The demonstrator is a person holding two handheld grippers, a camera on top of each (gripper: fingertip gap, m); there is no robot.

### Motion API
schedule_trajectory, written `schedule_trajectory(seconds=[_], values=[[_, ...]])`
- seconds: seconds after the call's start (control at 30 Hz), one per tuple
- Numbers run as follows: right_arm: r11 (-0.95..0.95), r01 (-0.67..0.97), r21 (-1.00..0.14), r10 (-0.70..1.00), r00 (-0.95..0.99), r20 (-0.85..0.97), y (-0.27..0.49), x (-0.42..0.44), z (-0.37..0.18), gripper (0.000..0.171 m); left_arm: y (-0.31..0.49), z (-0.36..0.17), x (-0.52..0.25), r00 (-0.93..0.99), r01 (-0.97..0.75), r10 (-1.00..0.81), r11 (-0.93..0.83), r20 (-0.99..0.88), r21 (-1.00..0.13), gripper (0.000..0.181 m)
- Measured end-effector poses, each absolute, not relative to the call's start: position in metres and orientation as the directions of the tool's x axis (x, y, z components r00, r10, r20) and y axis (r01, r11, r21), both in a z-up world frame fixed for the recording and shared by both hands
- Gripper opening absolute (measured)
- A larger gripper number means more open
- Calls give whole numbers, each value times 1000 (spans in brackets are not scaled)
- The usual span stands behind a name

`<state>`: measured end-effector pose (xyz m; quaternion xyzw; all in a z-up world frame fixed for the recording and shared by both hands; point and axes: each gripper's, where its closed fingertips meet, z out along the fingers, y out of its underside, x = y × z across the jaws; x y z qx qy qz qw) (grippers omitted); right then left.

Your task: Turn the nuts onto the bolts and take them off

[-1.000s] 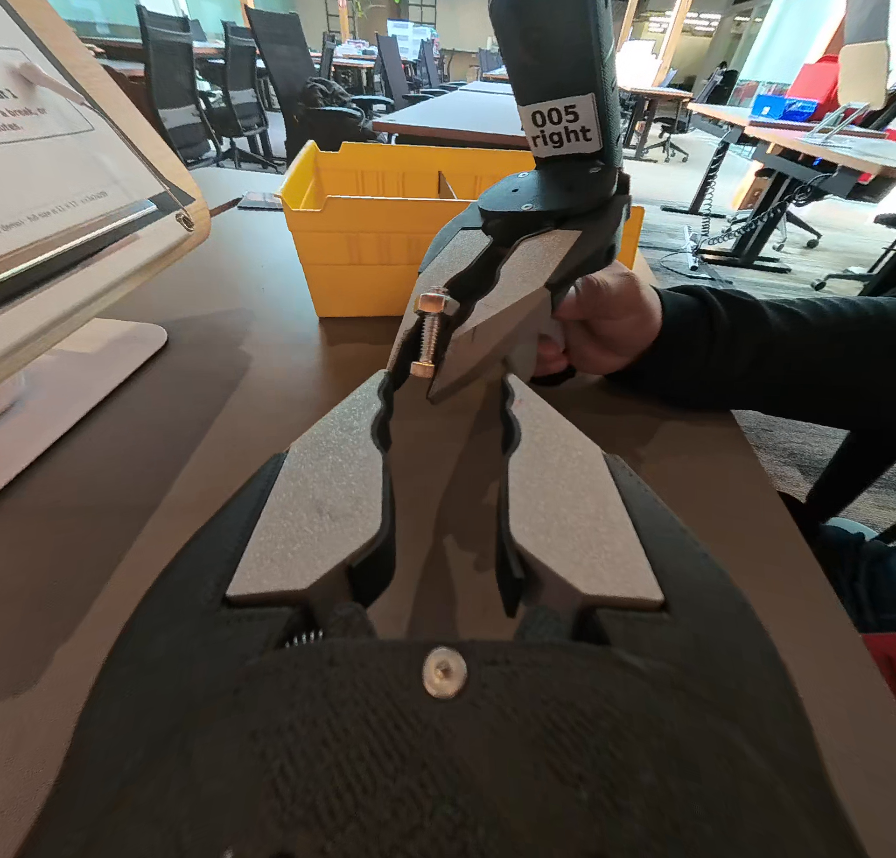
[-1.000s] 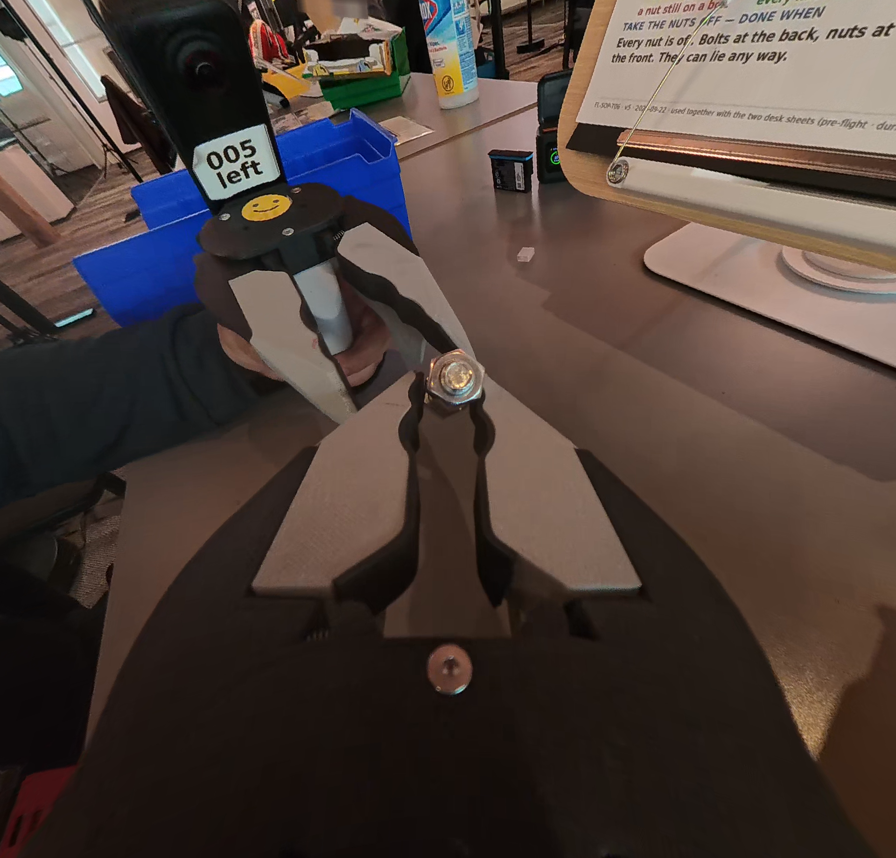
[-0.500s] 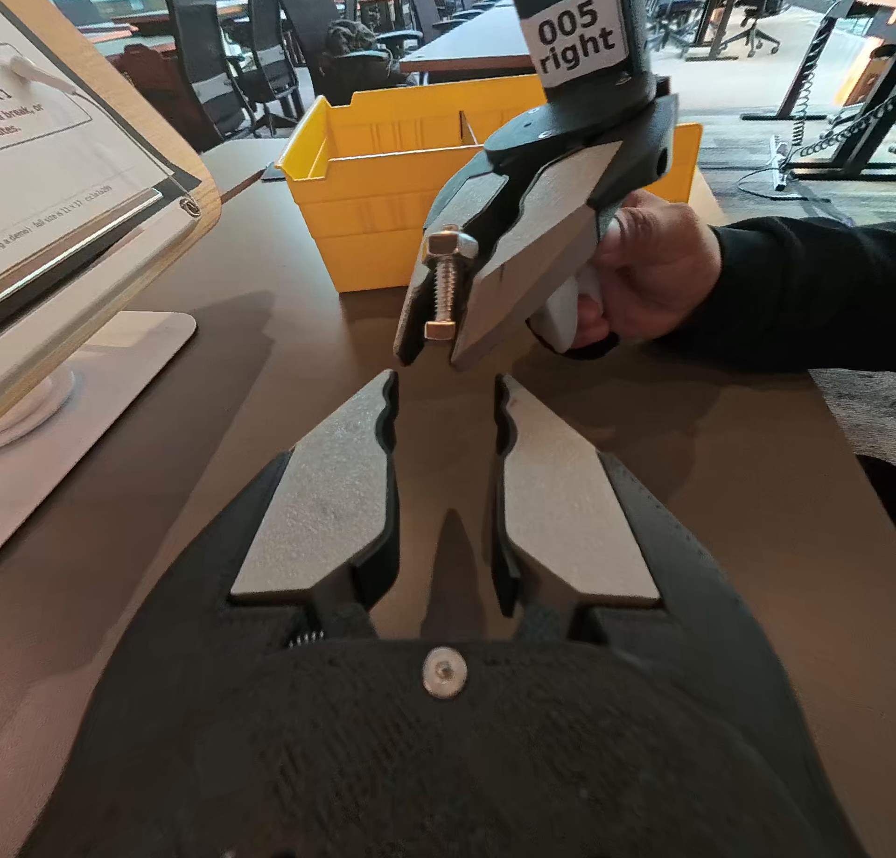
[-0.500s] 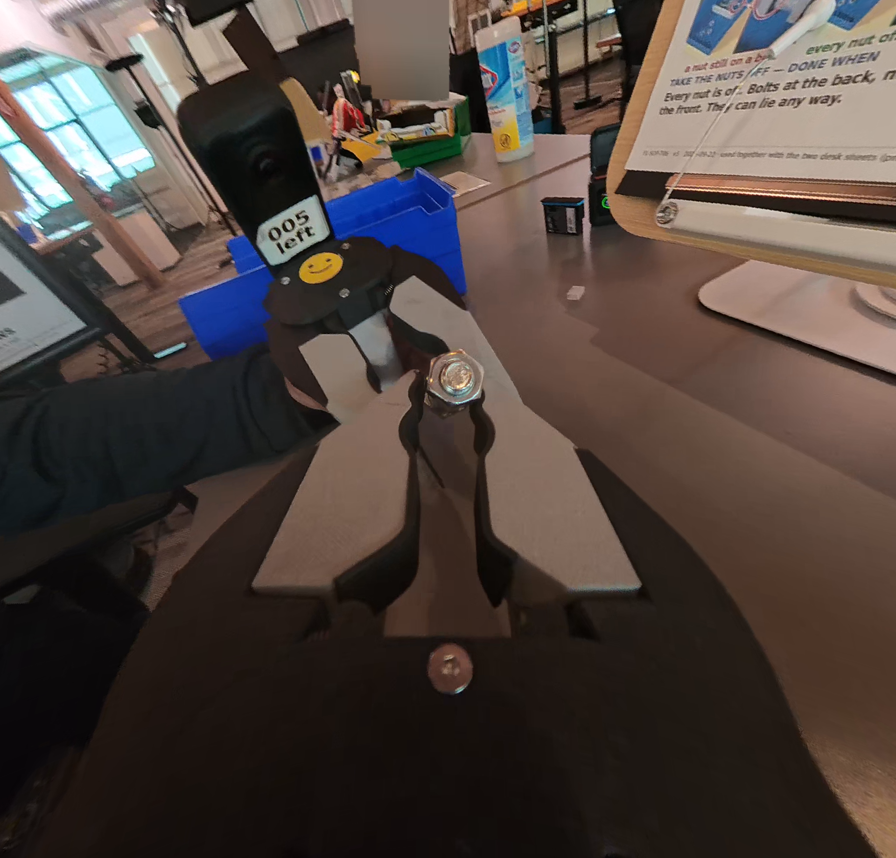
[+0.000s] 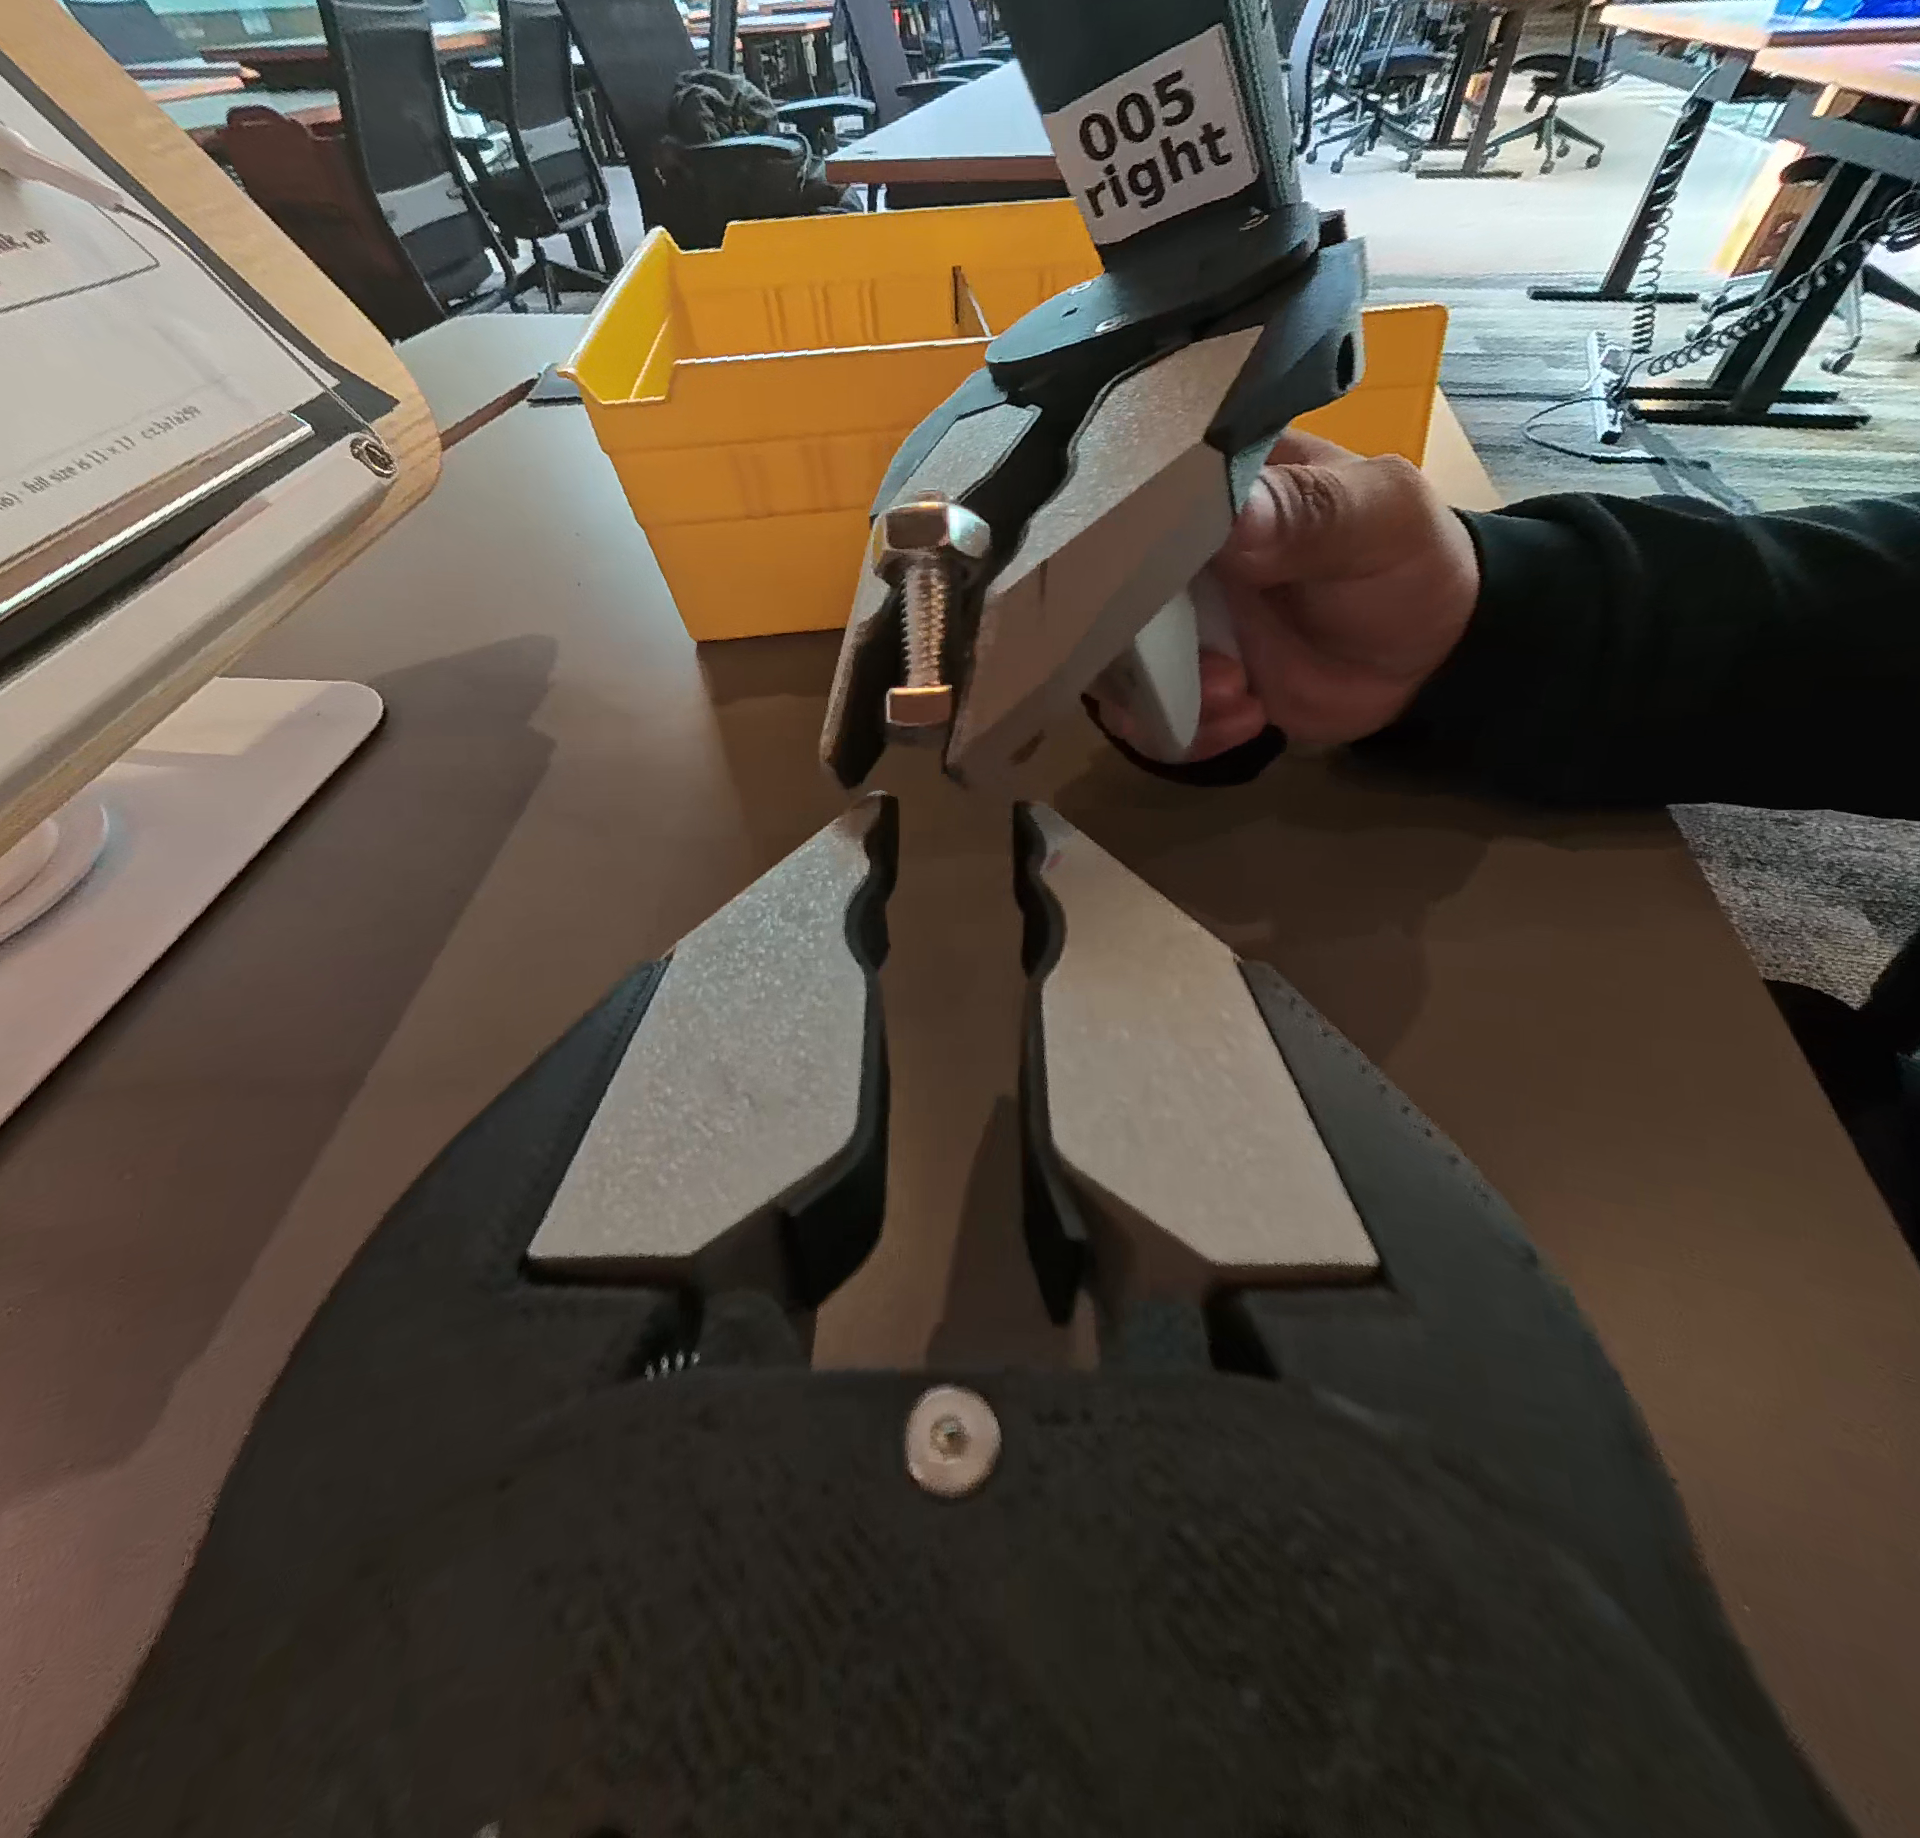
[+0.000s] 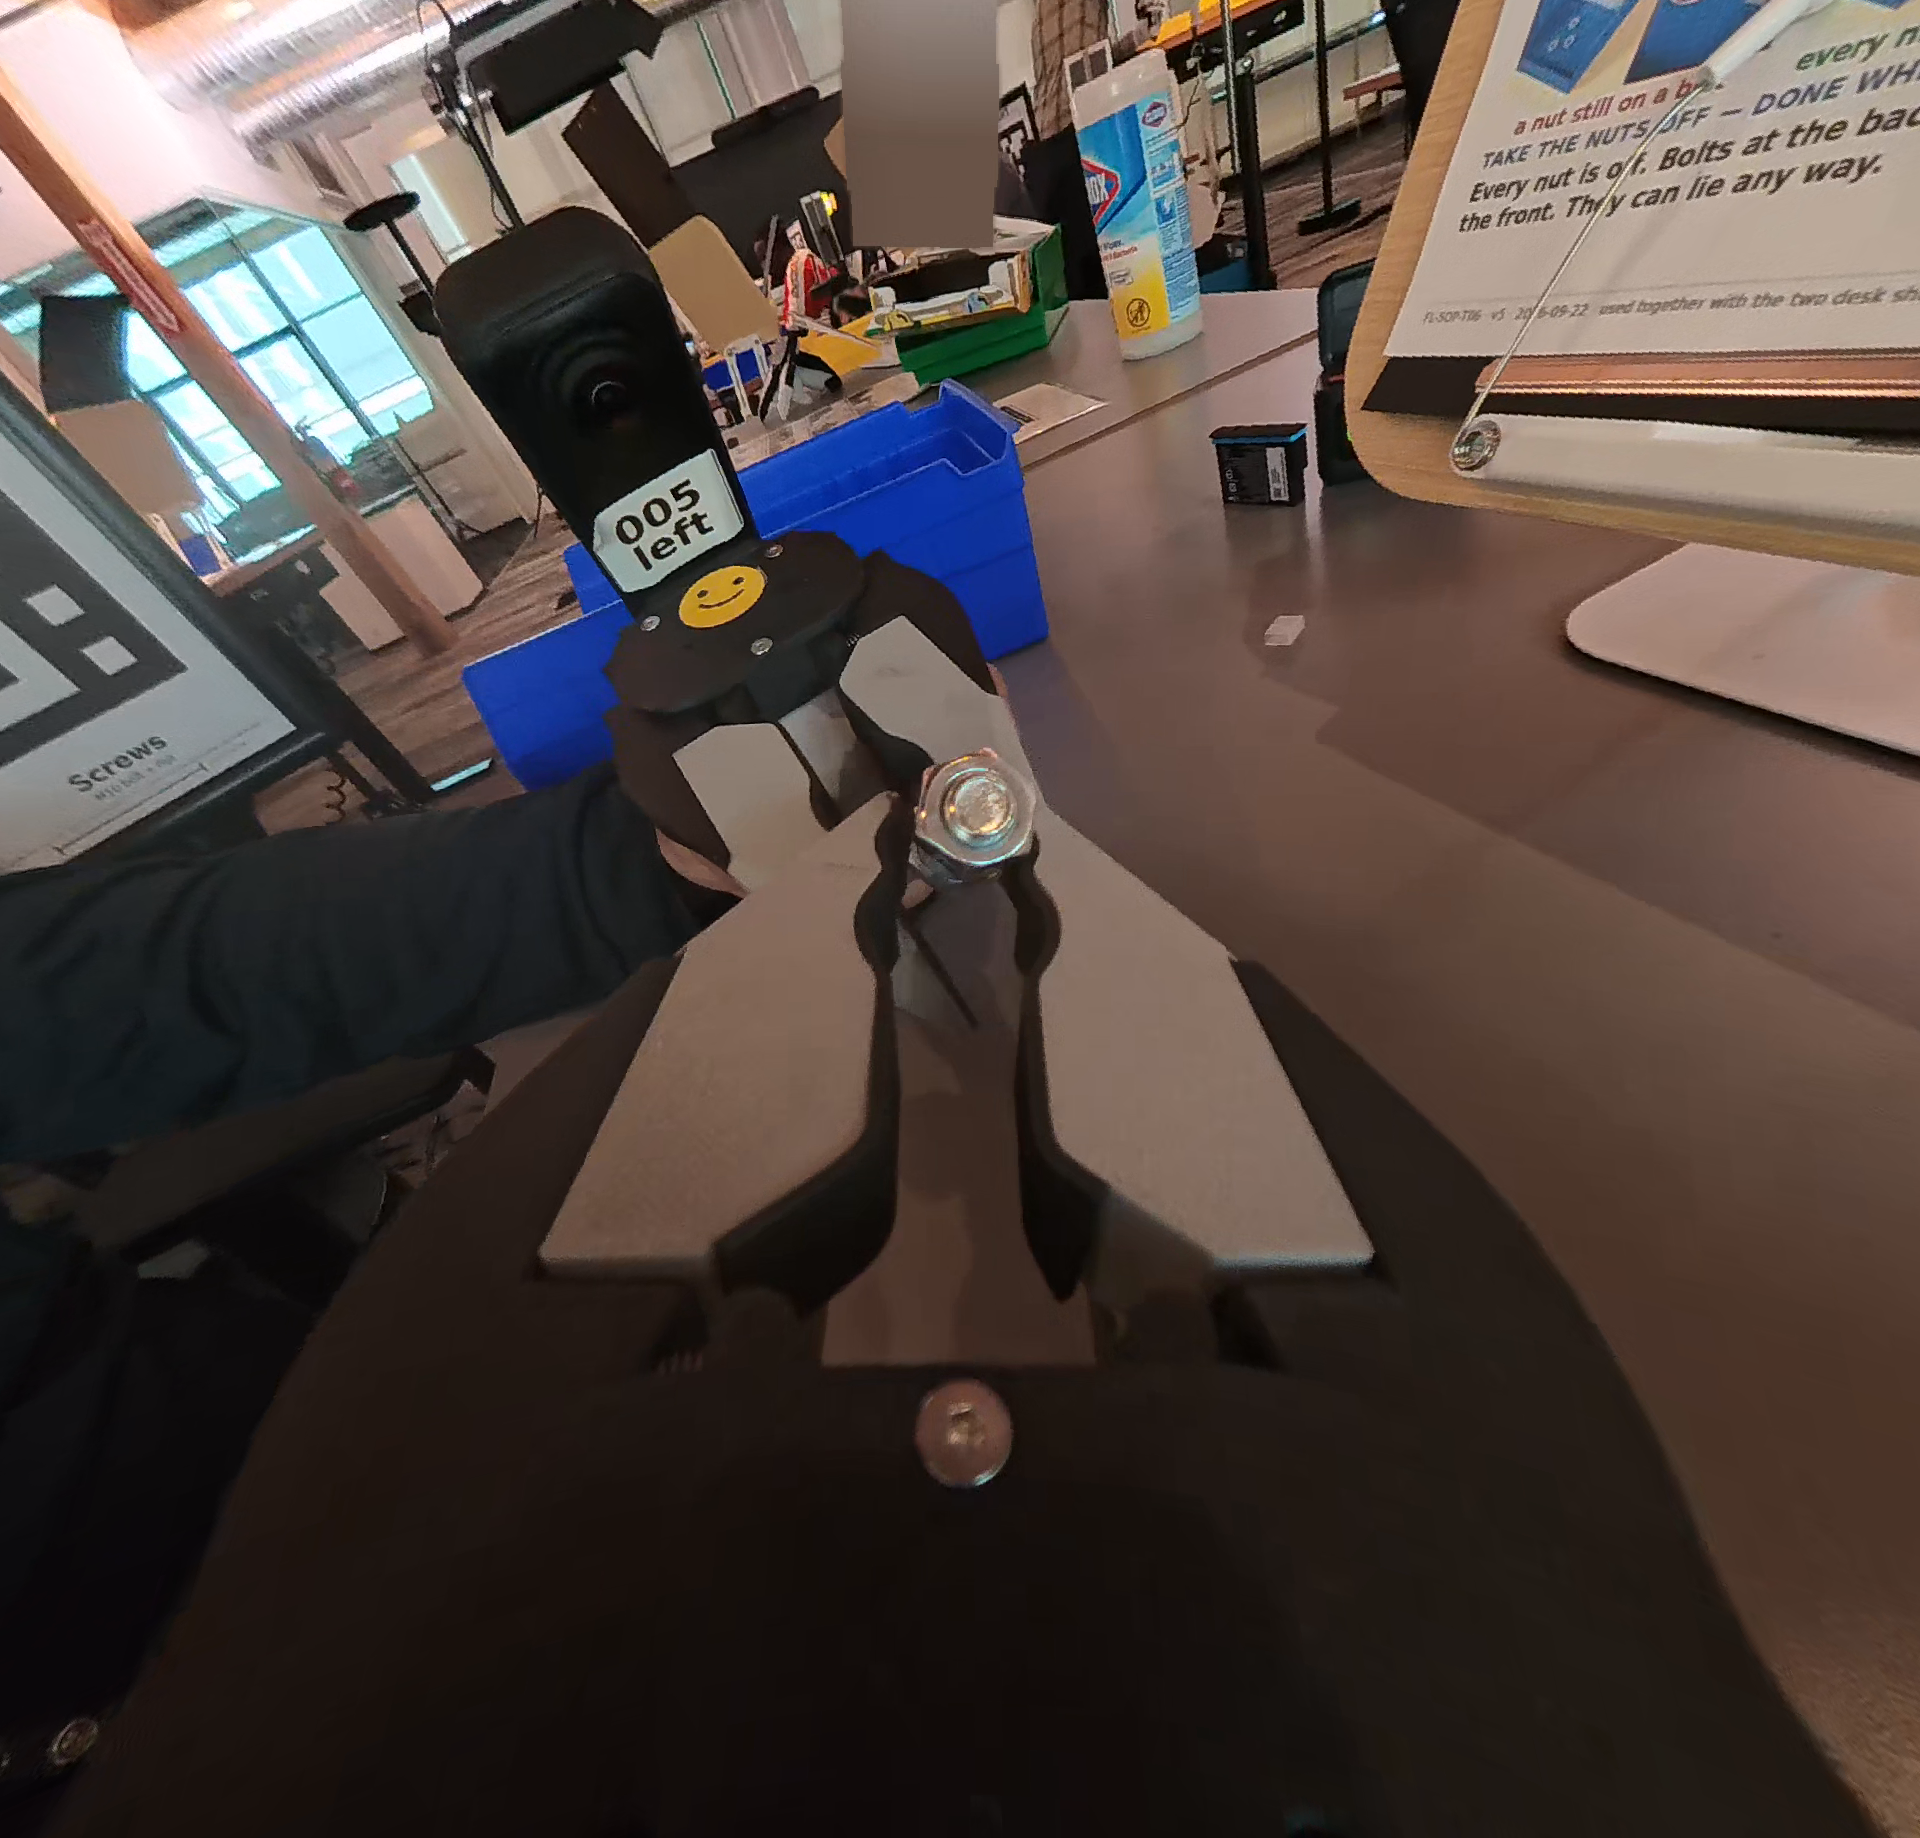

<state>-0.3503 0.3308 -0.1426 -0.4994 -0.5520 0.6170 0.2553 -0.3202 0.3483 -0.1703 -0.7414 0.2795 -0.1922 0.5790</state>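
Note:
My right gripper (image 6: 961, 853) is shut on a silver bolt (image 6: 971, 817) and holds it above the brown table (image 5: 1351, 957). In the left wrist view the bolt (image 5: 925, 614) runs along the right gripper's (image 5: 899, 765) fingers. A hex nut (image 5: 930, 533) sits at its upper end and a smaller hex piece at the lower end. My left gripper (image 5: 956, 817) is open and empty. Its tips are just below the right gripper's tips and do not touch them.
A yellow bin (image 5: 790, 479) stands behind the right gripper. A blue bin (image 6: 914, 510) stands behind the left gripper. A document stand (image 5: 208, 417) is on the table's far side, with a small black box (image 6: 1257, 463) and a small white bit (image 6: 1283, 630) near it.
The right gripper's tips were between my left fingers a second ago. The two have since drawn apart, and the right gripper still grips the bolt. My left gripper stays open.

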Motion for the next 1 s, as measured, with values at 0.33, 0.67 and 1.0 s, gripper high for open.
schedule_trajectory(seconds=[0.33, 0.67, 1.0], values=[[-318, 226, -921, 847, -368, -383, 335, -351, -140, 15, 349, -160, -320, 777, -137, -629, -131, -25, -982, 22], [-494, 244, -835, 739, -389, -550, 344, -350, -138, 15, 357, -163, -326, 828, -313, -508, -67, -238, -947, 27], [-467, 322, -824, 727, -392, -565, 330, -358, -151, 15, 358, -150, -325, 835, -377, -423, 26, -352, -926, 27]])
